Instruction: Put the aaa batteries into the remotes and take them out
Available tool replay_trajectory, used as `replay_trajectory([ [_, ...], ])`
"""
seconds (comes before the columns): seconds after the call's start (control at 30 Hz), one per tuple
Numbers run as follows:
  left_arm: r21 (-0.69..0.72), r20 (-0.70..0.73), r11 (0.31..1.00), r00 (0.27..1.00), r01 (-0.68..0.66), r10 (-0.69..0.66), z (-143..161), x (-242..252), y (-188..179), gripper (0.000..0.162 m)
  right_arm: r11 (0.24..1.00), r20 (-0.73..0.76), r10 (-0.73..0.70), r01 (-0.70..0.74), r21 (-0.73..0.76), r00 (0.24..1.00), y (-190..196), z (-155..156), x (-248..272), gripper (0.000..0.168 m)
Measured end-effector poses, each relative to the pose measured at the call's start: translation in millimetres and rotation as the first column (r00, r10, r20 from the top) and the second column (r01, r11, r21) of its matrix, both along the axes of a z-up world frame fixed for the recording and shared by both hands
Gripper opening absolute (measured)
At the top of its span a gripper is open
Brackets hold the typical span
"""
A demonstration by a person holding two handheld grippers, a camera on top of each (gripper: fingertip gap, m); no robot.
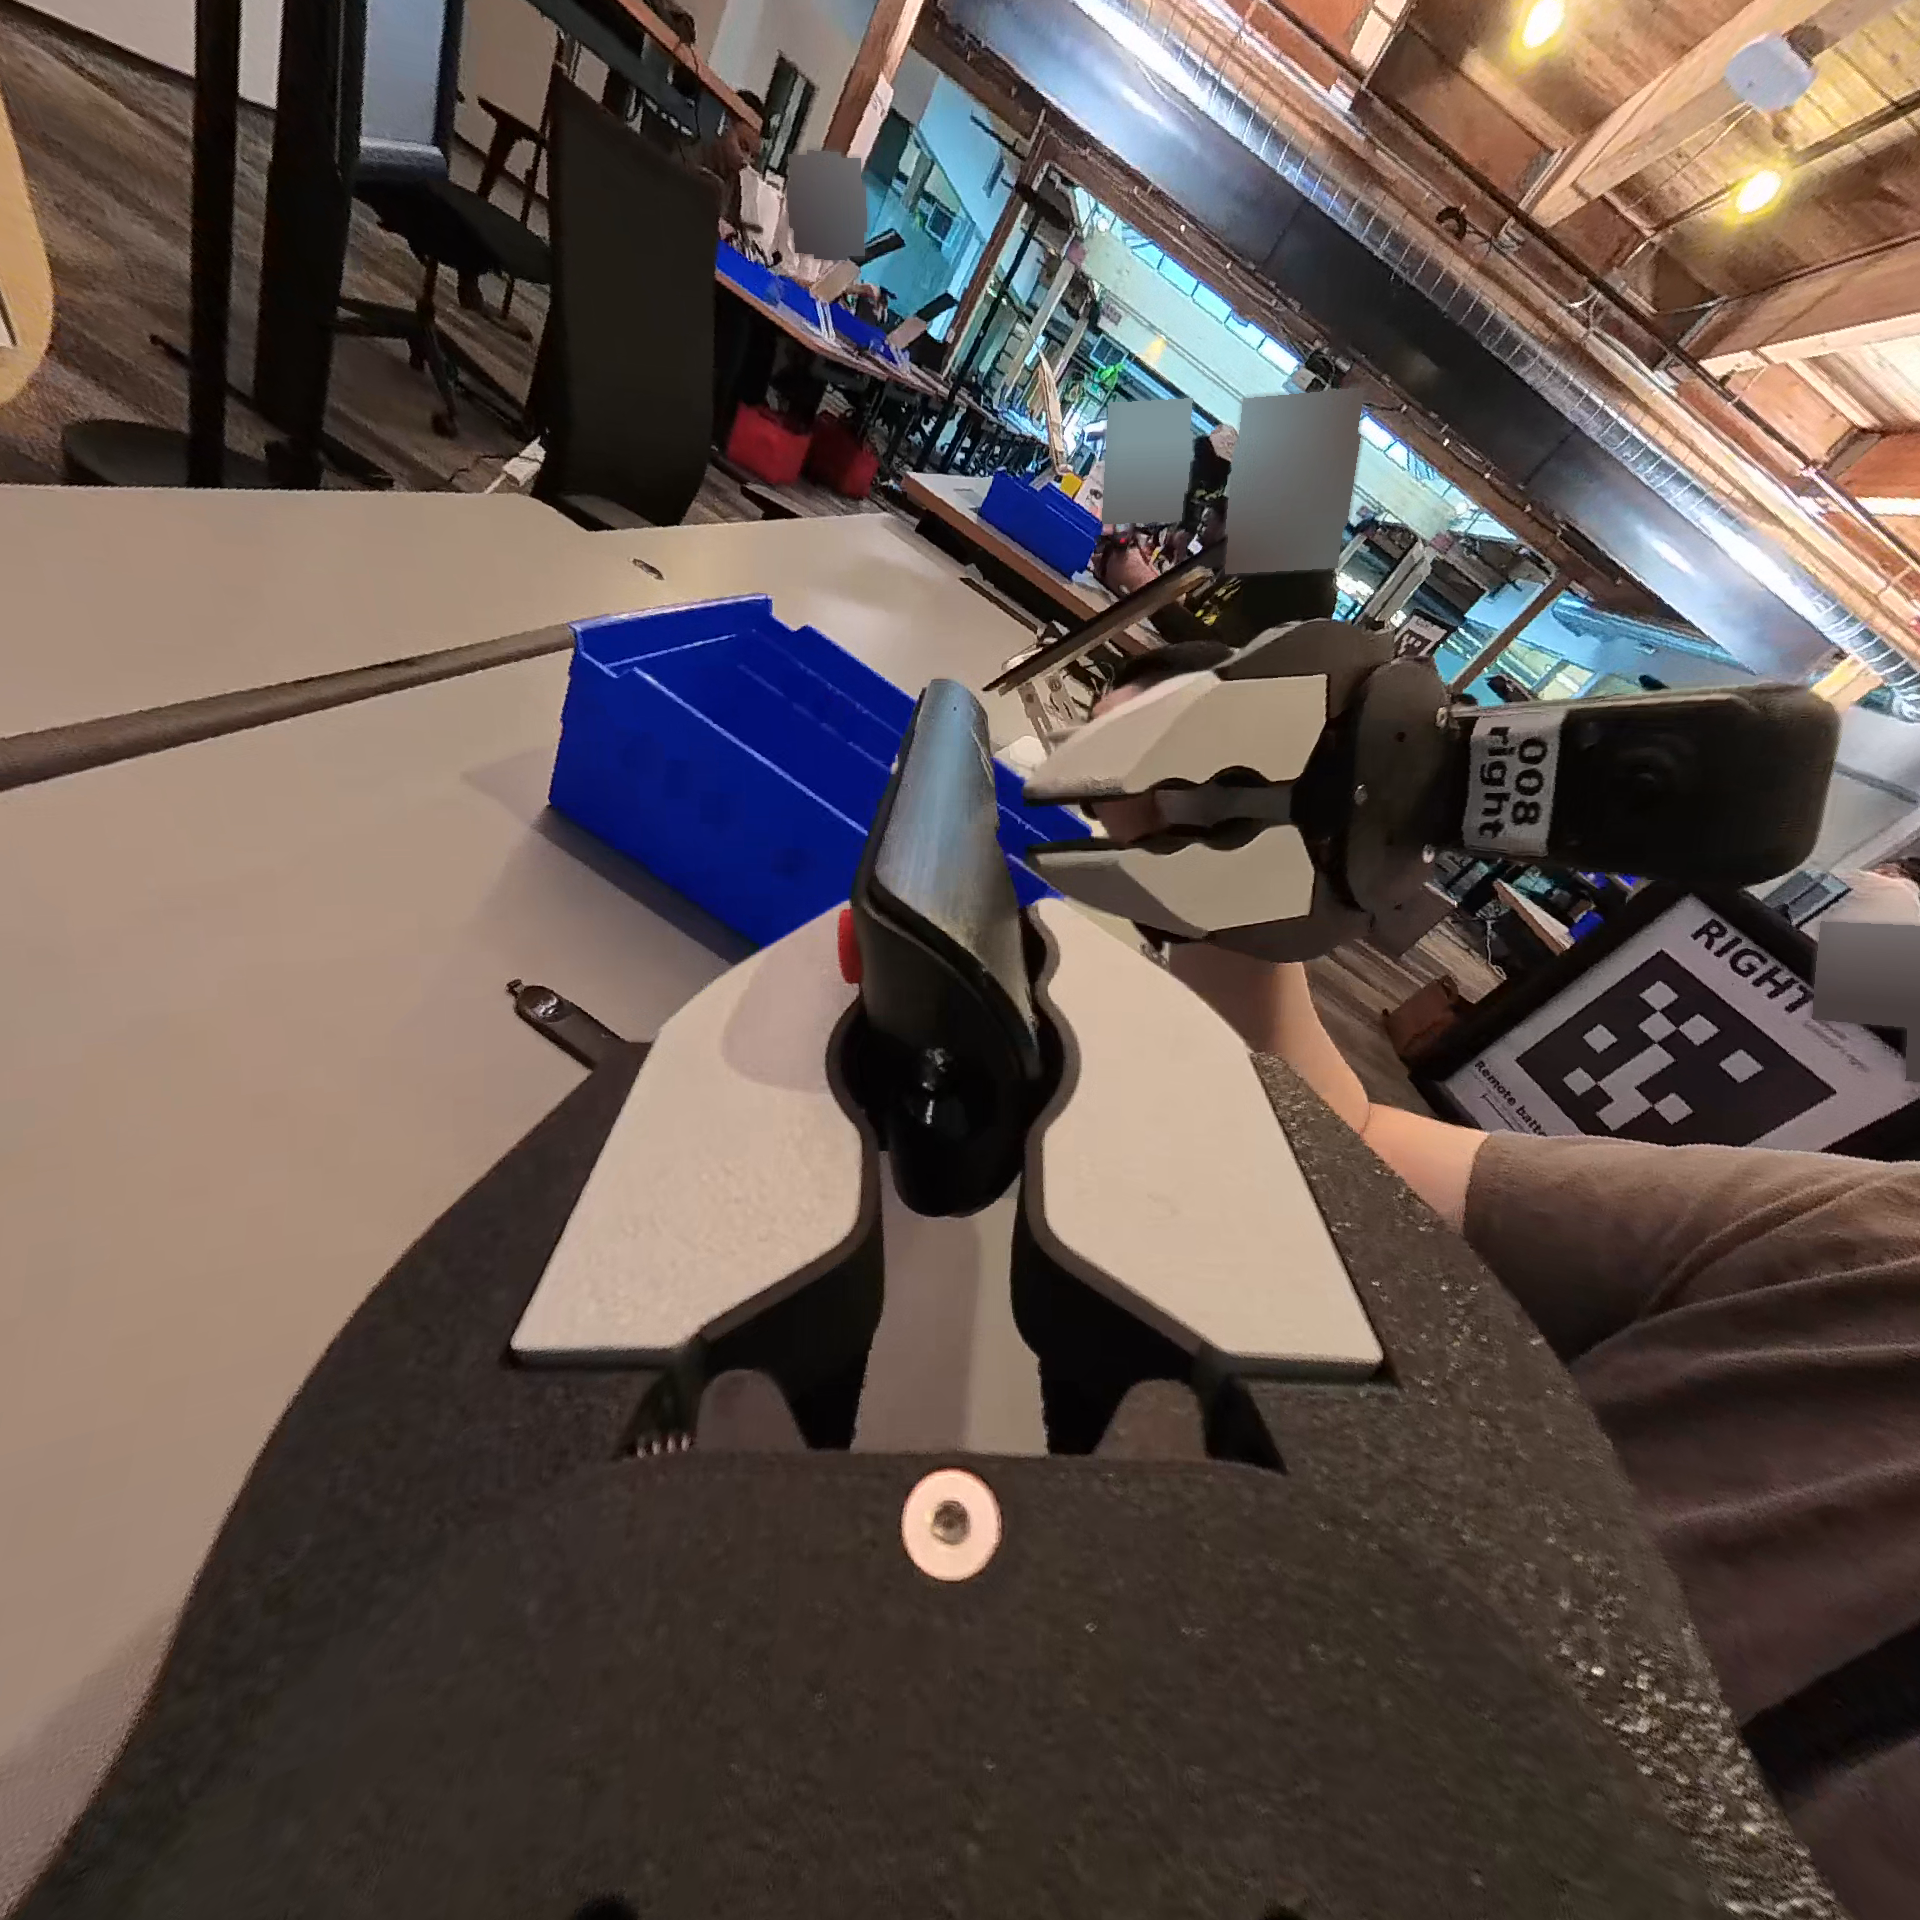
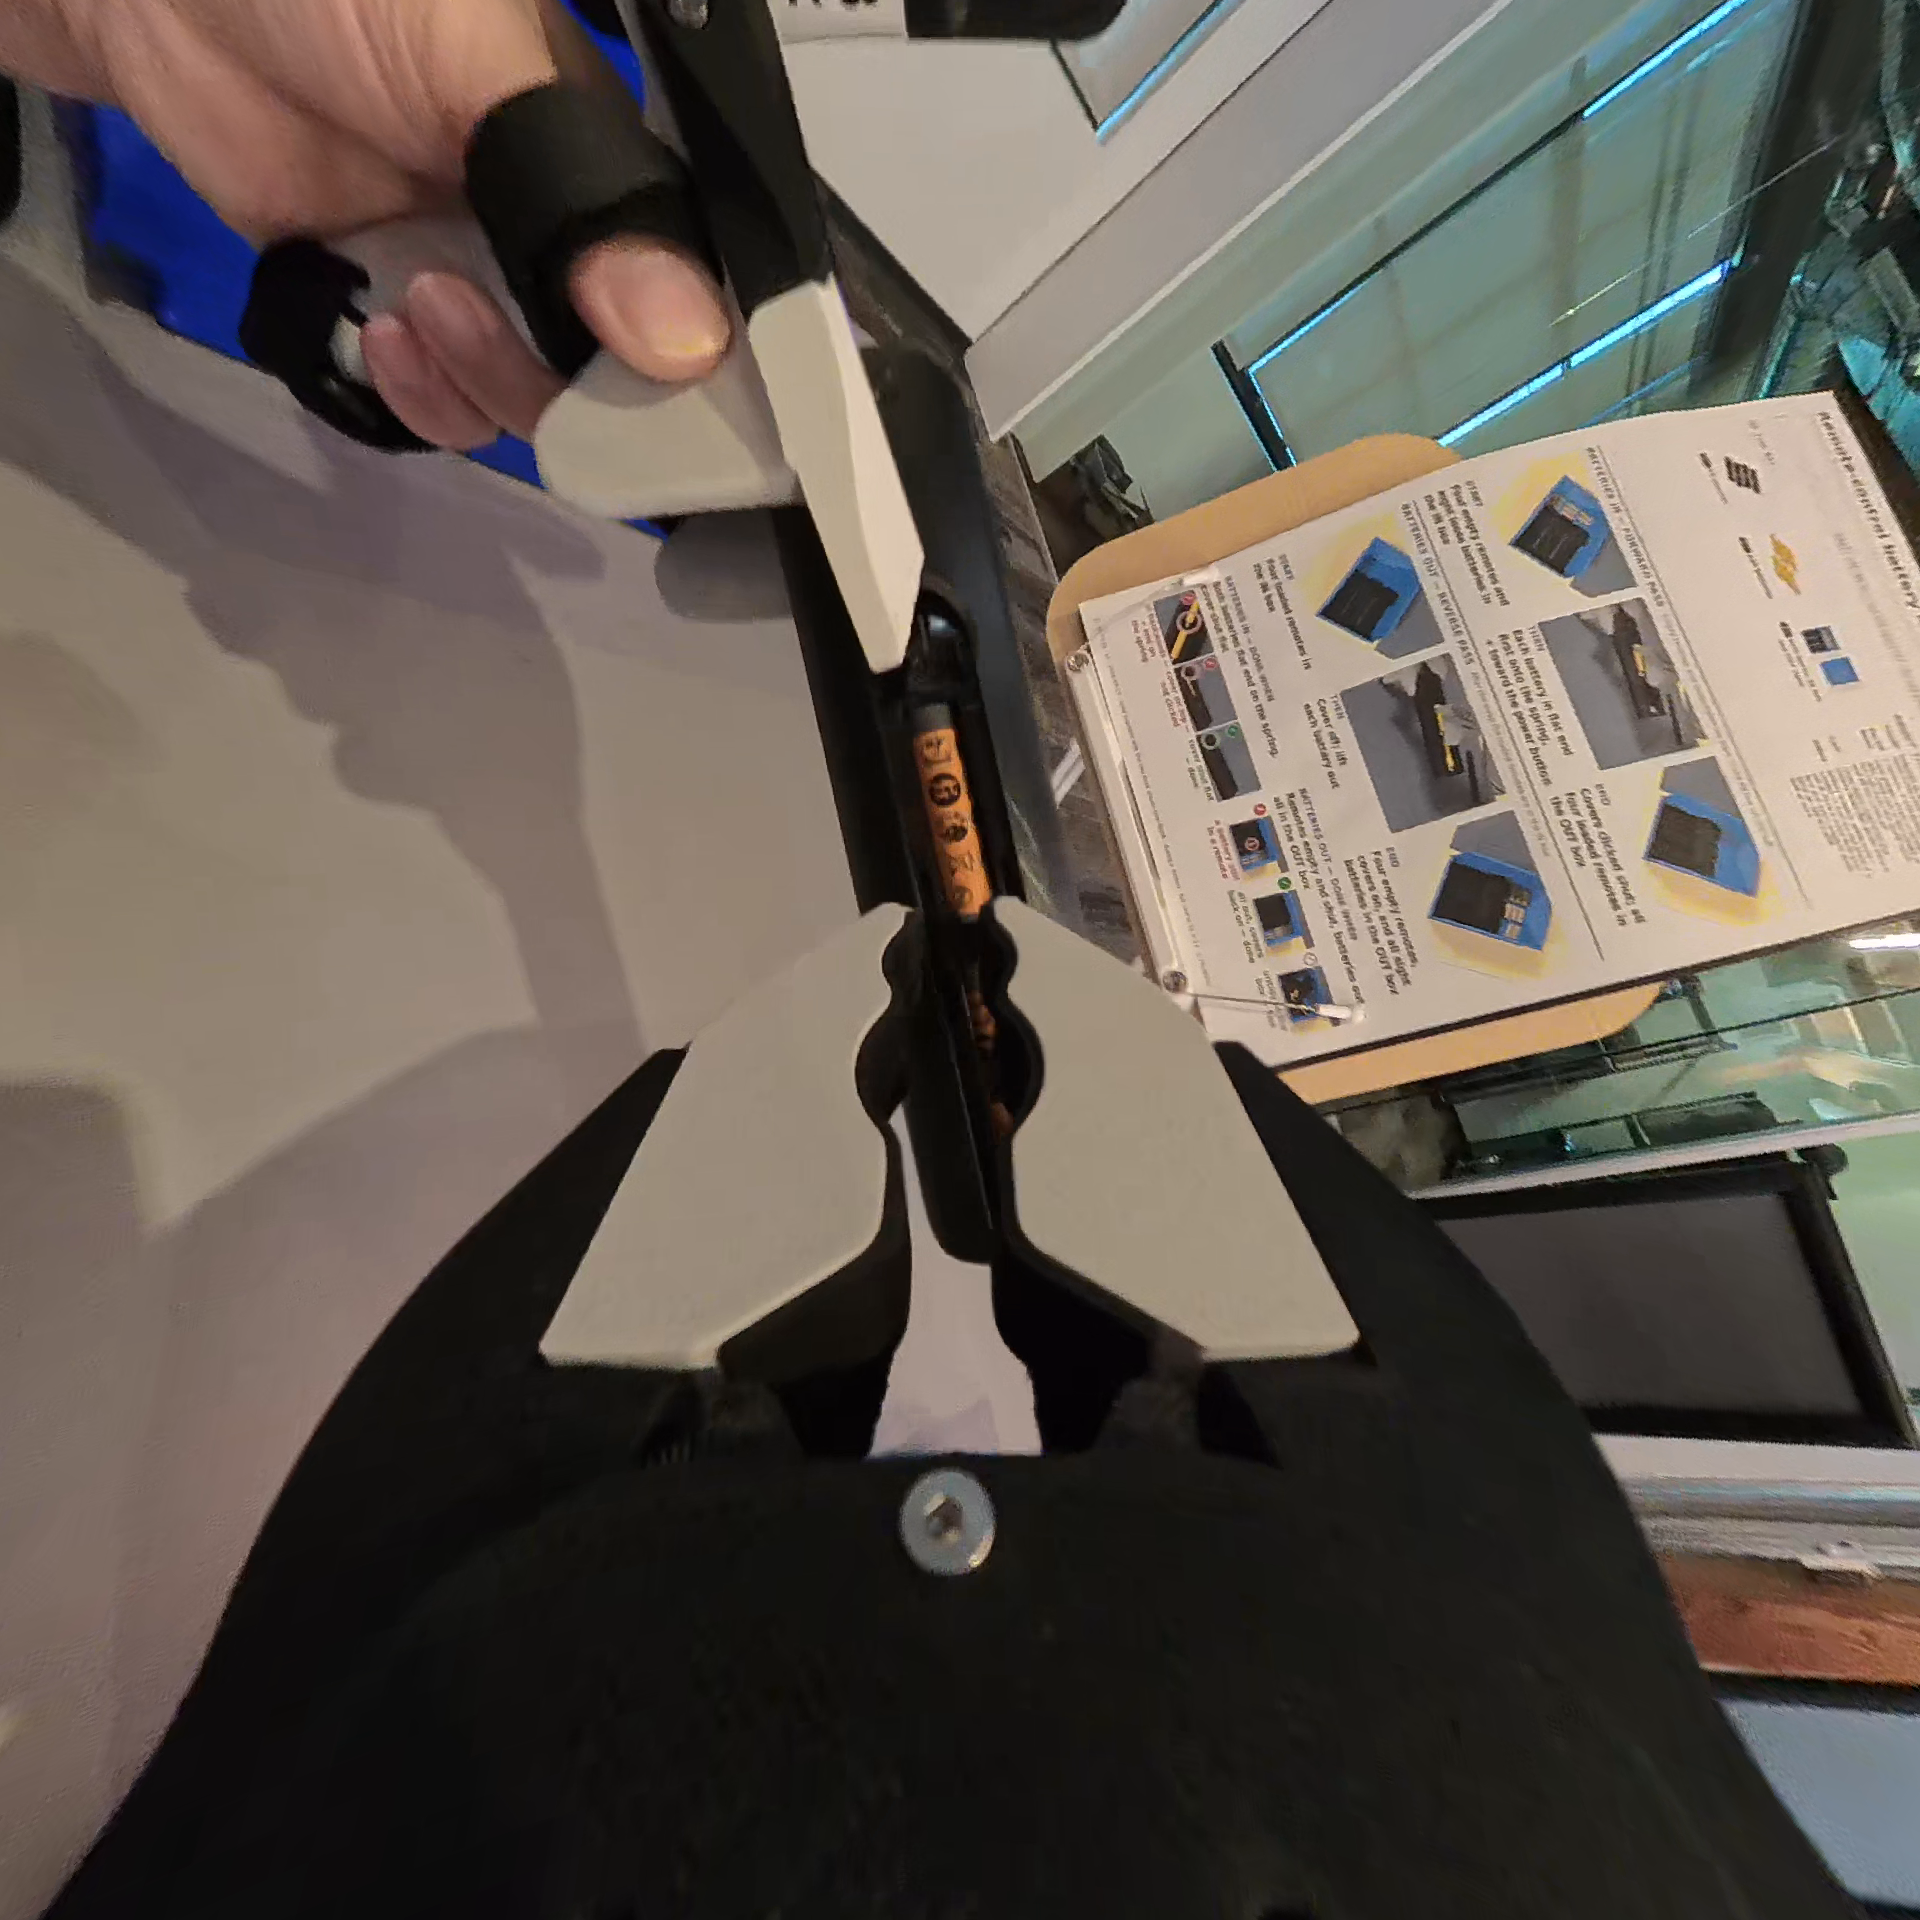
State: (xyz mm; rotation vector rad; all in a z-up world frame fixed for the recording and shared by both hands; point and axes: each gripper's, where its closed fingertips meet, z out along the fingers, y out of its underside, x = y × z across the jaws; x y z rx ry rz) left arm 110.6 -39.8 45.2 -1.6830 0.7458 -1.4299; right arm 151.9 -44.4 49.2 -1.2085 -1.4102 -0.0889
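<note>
The left gripper (image 1: 951,1039) is clamping the slim, rigid remote (image 1: 940,925) above the desk (image 1: 260,935); the right gripper (image 2: 951,935) is pinching its edges beside the small, slippery-looking battery (image 2: 948,810), best lifted by its ends.

One slim black plastic remote (image 1: 940,935) is seen, with one orange cylindrical battery (image 2: 951,821) in its open compartment. Two grey-fingered grippers, left (image 1: 945,935) and right (image 2: 951,920), one blue plastic bin (image 1: 727,769) and one laminated instruction sheet (image 2: 1507,727) are counted.

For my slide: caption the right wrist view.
Right gripper at the open remote, a battery in its bay, the left gripper holding its far end.
</note>
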Motion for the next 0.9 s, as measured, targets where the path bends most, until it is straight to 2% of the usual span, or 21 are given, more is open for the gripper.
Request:
replay_trajectory([
  [0.37,-0.012,-0.066,0.999,0.997,0.037,-0.038,-12.4,7.8,-5.4,0.024,0.997,0.056,0.033,-0.028,-0.077,0.998,-2.0,-16.9,-1.2,0.010],
  [0.63,-0.009,-0.112,0.998,0.992,0.063,-0.063,-18.7,10.0,-9.0,0.024,0.997,0.117,0.026,-0.017,-0.072,0.993,-3.4,-24.6,-3.5,0.003],
  [0.9,-0.065,-0.177,0.985,0.969,0.161,-0.170,-34.0,7.0,-13.8,0.024,0.973,0.010,0.141,-0.136,-0.188,0.990,-13.0,-22.8,-7.2,0.007],
])
